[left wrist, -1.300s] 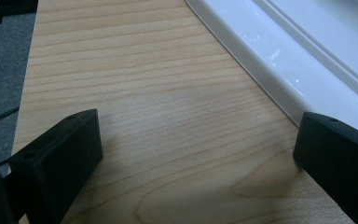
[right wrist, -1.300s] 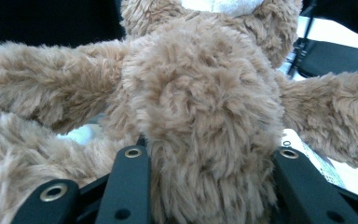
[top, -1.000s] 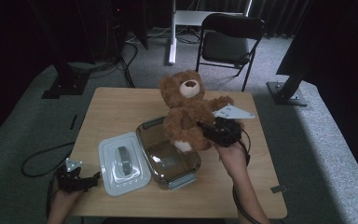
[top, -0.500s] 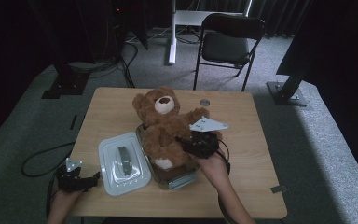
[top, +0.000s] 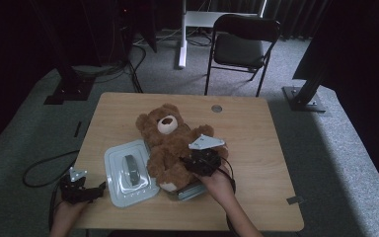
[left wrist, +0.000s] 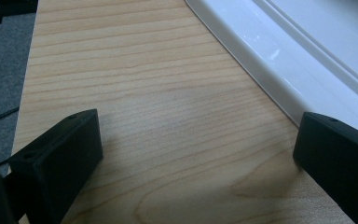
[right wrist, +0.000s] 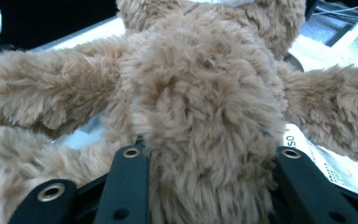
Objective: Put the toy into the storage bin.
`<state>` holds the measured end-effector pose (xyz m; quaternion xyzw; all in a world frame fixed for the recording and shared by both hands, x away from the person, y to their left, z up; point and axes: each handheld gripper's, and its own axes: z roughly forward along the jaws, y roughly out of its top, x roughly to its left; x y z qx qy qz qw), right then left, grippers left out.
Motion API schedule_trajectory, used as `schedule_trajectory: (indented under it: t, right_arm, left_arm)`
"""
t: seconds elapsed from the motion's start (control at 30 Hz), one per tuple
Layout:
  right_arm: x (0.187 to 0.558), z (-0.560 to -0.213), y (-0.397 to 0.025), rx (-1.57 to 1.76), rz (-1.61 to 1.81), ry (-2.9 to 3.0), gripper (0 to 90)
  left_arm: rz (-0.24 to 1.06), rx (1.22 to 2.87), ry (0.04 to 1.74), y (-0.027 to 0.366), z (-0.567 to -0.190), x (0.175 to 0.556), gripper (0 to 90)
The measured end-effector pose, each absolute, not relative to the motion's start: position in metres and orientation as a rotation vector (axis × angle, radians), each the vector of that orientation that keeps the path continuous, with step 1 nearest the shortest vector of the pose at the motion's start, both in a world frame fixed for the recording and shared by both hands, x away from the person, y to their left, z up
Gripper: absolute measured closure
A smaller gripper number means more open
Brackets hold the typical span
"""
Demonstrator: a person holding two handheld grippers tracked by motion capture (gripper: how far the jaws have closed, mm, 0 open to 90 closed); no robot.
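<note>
At the near left corner of the wooden table (top: 256, 123), the left gripper (top: 79, 189) is held low over the bare wood with its jaws set wide apart and nothing between them. Just to its right a white container lid (top: 128, 173) lies flat. Beside the lid, the brown teddy bear (top: 170, 145) is seen lying face up over a clear container (top: 187, 191). The bear's body is clamped between the jaws of the right gripper (top: 197, 165).

Matte black, blocky two-jaw left gripper (top: 80, 190) with grey three-cornered top plate and trailing black cable; matching black right gripper (top: 203, 163), brass-ringed screw holes along jaws.
</note>
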<state>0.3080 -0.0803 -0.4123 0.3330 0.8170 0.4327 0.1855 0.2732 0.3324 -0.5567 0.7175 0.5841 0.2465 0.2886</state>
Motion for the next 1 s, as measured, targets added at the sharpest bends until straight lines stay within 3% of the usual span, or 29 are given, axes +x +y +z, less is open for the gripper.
schedule_trajectory:
  t: [0.8, 0.87, 1.0]
  right_arm:
    - [0.299, -0.439, -0.075, 0.893, 1.097, 2.362, 58.3]
    - [0.298, -0.440, -0.076, 0.900, 1.107, 2.358, 56.2]
    - [0.295, -0.435, -0.077, 0.902, 1.131, 2.339, 43.6]
  left_arm:
    - [0.657, 1.915, 1.560, 0.332, -0.557, 0.273, 1.8]
    - [0.657, 1.915, 1.560, 0.332, -0.557, 0.273, 1.9]
    - [0.658, 1.916, 1.560, 0.332, -0.557, 0.273, 1.8]
